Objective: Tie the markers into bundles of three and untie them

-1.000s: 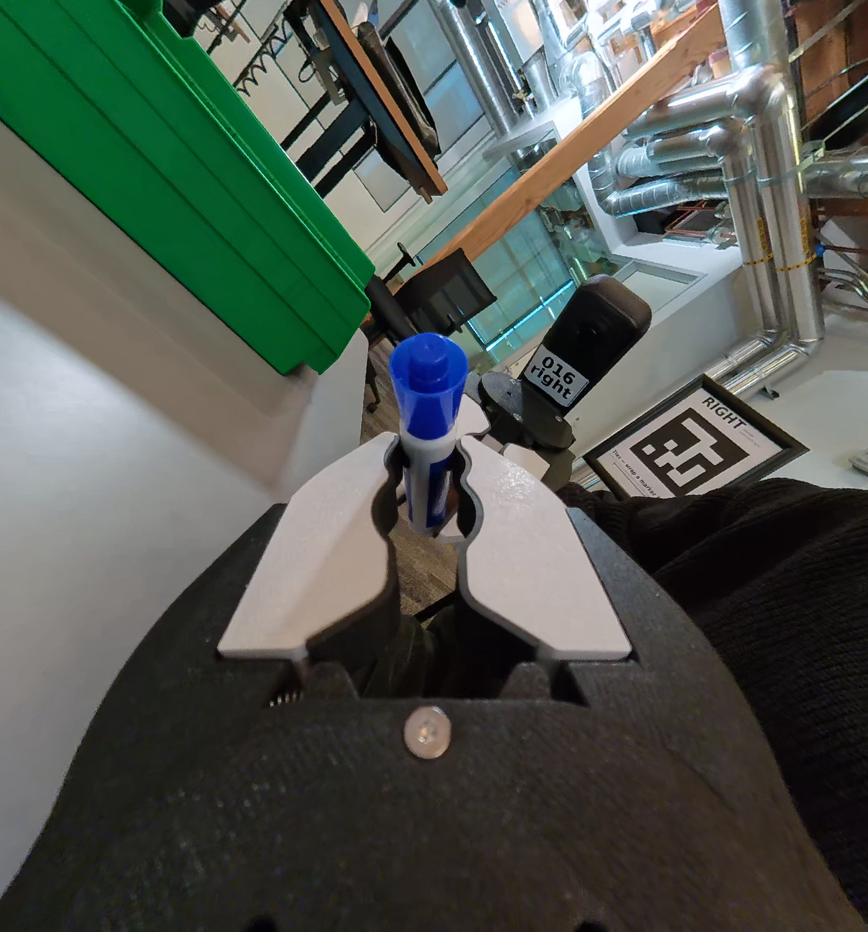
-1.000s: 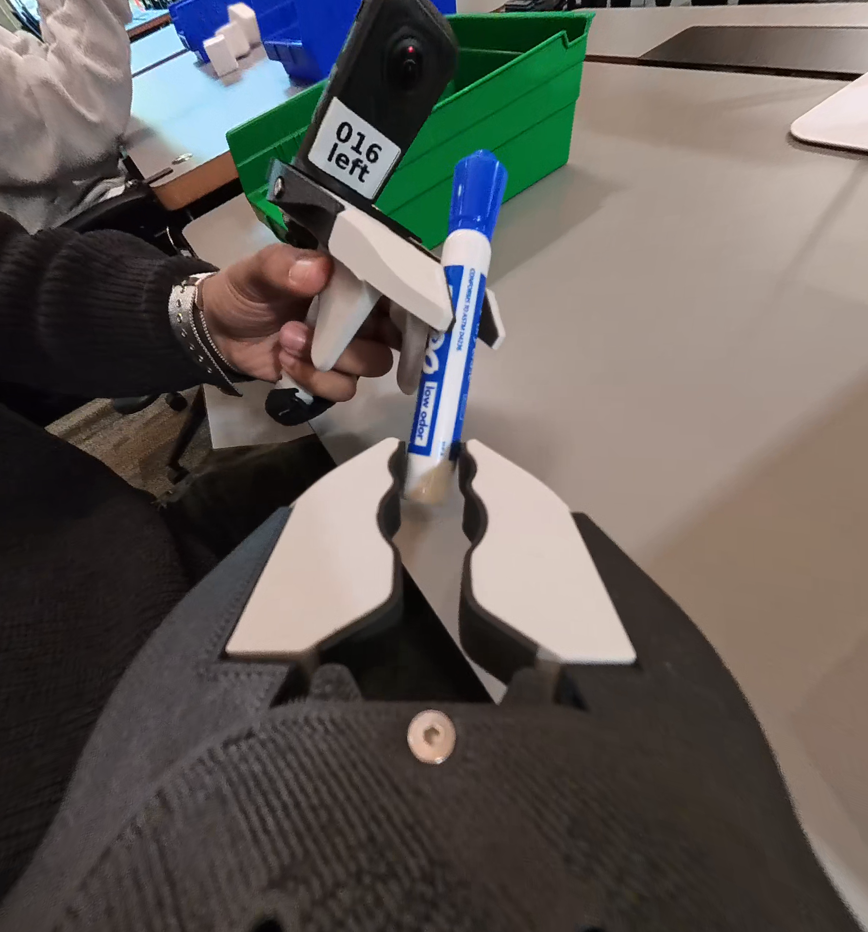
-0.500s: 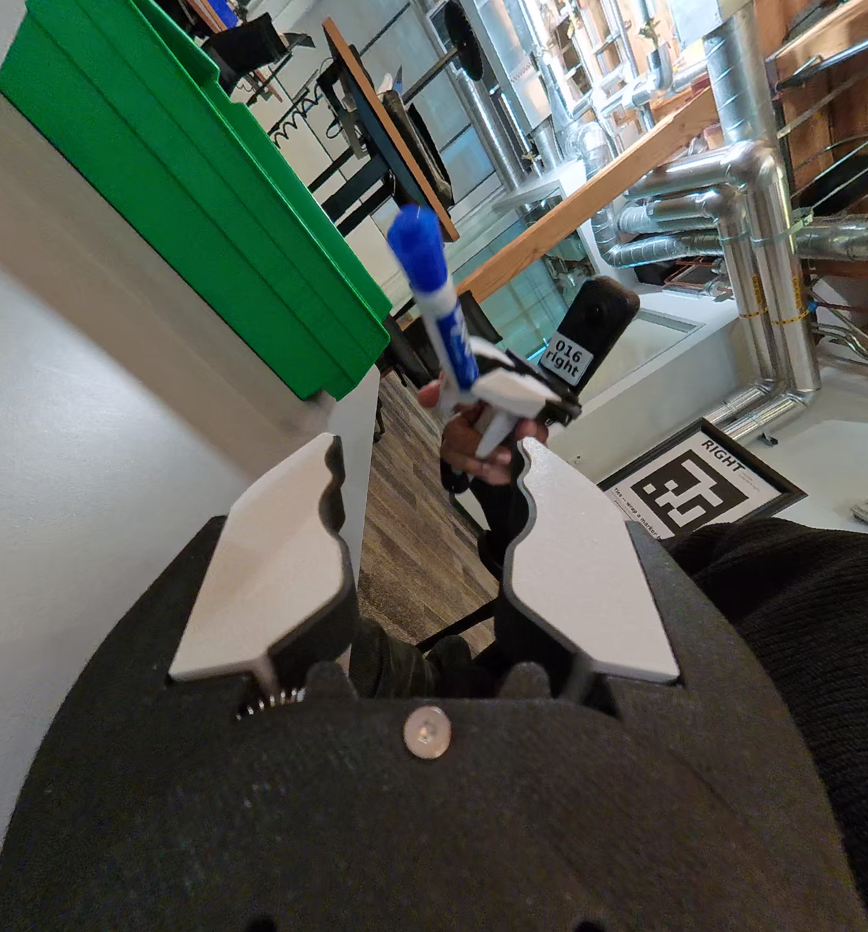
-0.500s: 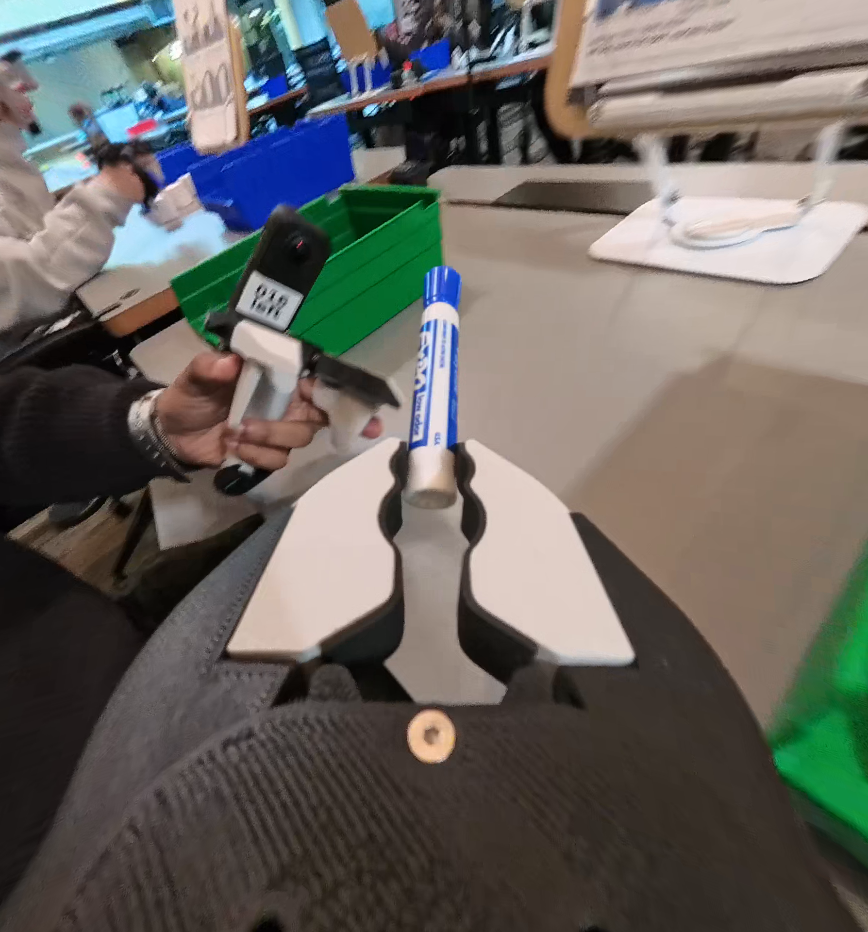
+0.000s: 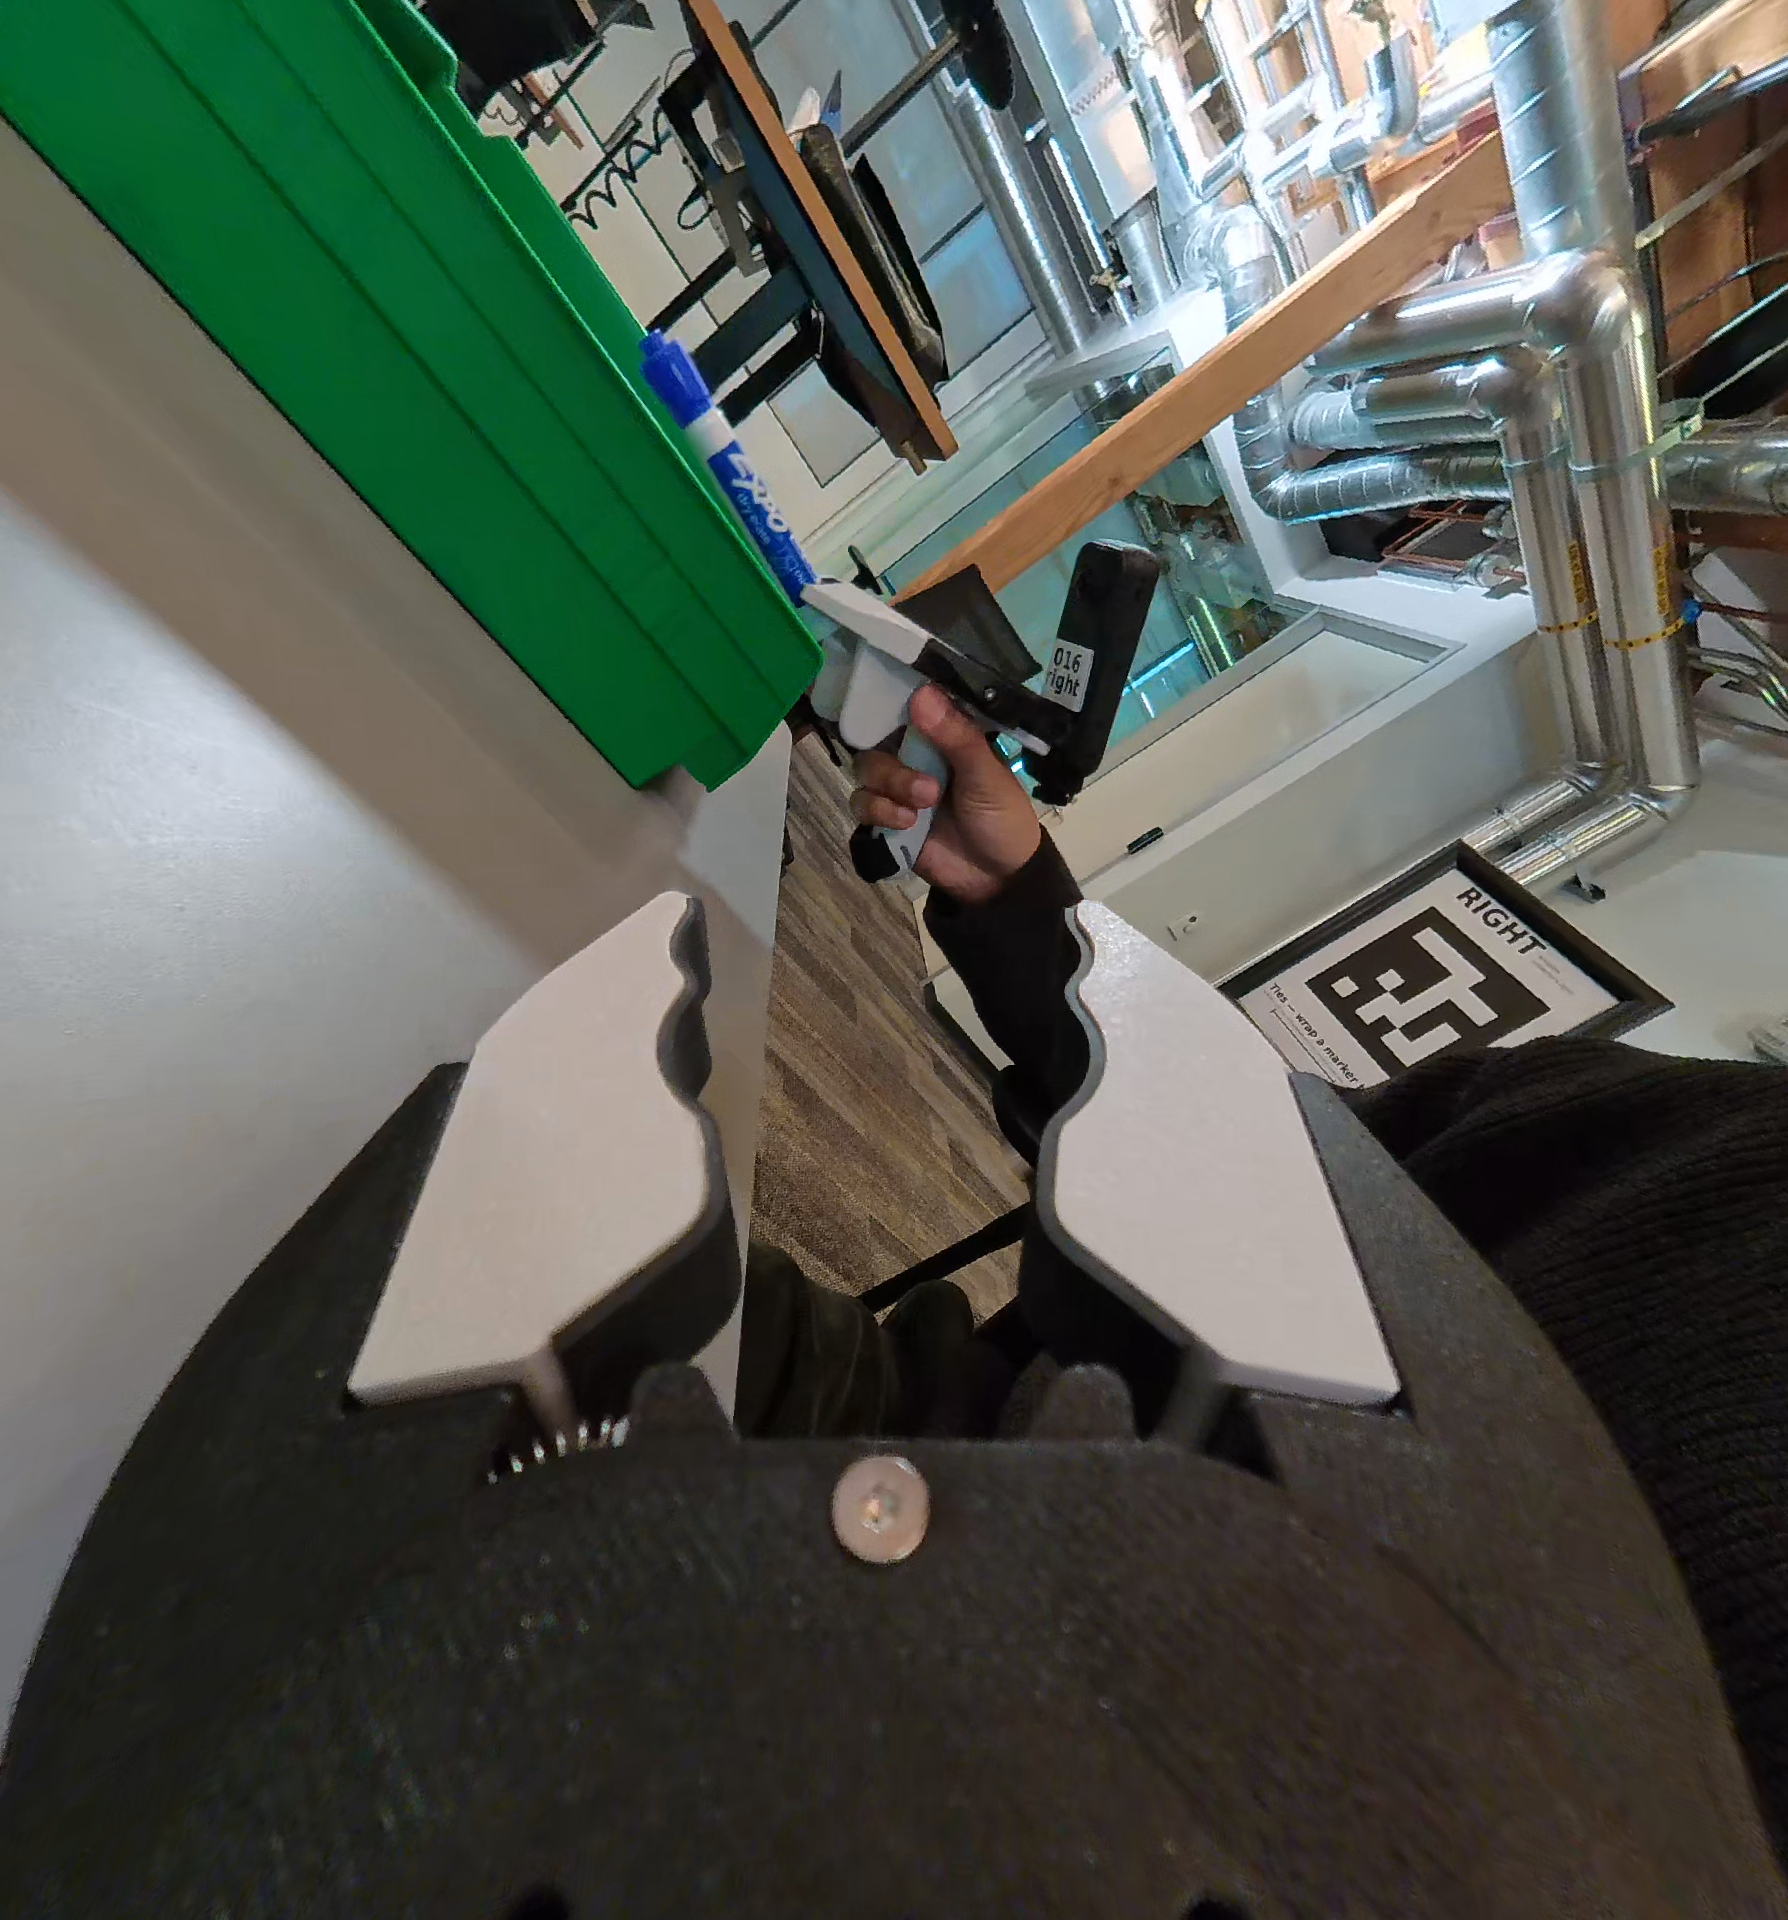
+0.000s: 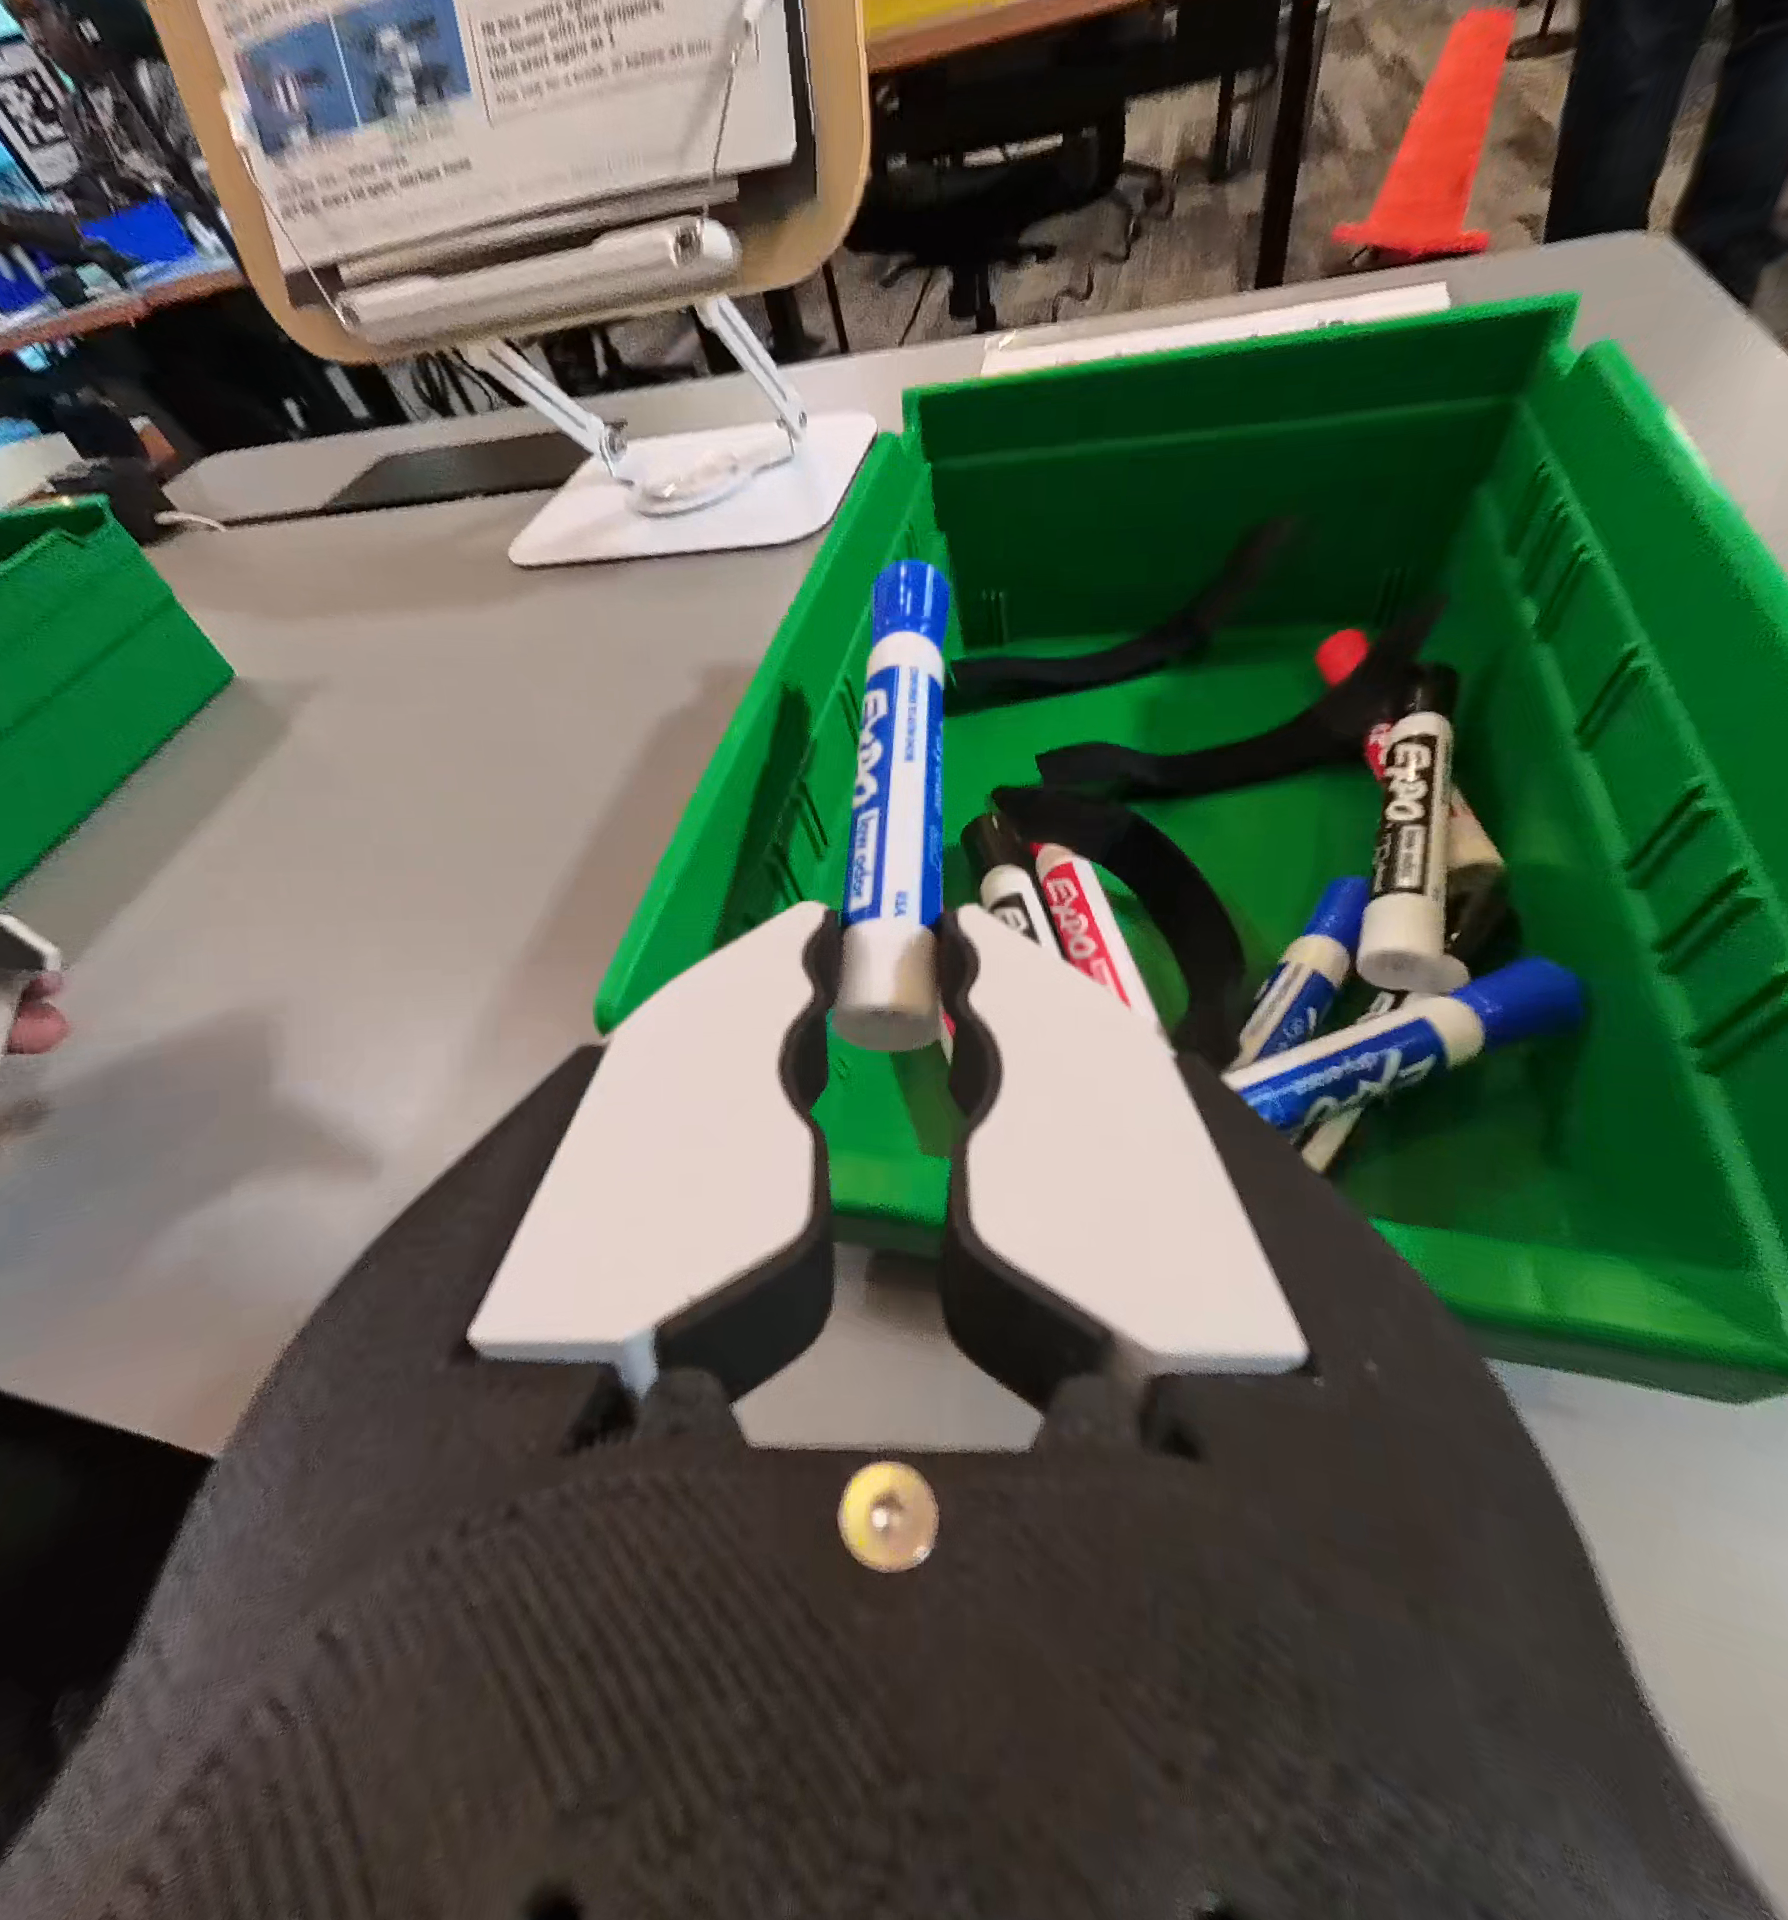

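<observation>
Marker point(image 6: 895, 790) clamped upright in right claw point(image 6: 885, 977) above green bin point(image 6: 1648, 727); left claw point(image 5: 885, 1023) apart, empty.

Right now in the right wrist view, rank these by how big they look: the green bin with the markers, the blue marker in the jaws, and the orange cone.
1. Green bin, by far the largest.
2. Blue marker, though it is close to the camera.
3. Orange cone, smallest in view, but it stands far back, so its true size is unsure.

The bin point(image 6: 1648, 831) is glossy green plastic, the marker point(image 6: 895, 790) smooth plastic, the table point(image 6: 402, 831) matt grey, and the straps point(image 6: 1181, 769) black cloth.
</observation>
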`<state>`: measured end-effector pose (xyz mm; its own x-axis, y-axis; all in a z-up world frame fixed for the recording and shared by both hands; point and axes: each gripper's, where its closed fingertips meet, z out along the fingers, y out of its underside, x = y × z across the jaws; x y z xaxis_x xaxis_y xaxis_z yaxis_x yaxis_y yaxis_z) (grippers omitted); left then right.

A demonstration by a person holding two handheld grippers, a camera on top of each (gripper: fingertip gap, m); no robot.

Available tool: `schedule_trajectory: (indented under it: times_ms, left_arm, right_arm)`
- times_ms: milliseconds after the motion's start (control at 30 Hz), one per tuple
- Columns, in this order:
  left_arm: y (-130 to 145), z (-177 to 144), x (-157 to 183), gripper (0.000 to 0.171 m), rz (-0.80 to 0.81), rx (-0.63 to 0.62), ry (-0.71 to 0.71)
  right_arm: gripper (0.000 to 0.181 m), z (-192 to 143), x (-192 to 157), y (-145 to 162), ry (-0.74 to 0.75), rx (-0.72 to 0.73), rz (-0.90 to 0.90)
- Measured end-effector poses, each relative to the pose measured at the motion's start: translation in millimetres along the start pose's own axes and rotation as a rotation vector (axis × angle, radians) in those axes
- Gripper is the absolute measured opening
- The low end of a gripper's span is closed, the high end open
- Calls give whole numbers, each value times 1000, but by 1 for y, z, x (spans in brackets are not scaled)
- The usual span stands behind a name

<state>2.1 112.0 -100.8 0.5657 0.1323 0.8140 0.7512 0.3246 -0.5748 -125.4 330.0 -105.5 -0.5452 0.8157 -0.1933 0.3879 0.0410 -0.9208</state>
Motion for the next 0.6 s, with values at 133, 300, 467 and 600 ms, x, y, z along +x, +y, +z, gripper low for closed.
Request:
schedule_trajectory:
  times_ms: [133, 300, 467, 600]
  left_arm:
    - [3, 1, -3, 64, -9, -11, 0]
    - [4, 1, -6, 64, -22, -17, 2]
    - [6, 2, -8, 64, -36, -25, 7]
    - [7, 1, -7, 64, -34, -27, 9]
  right_arm:
    - [19, 9, -2, 13, 8, -56, -56]
    - [19, 15, -4, 23, 8, -93, -90]
    - [18, 25, -4, 20, 10, -102, -59]
    - [36, 22, -5, 20, 24, -100, -90]
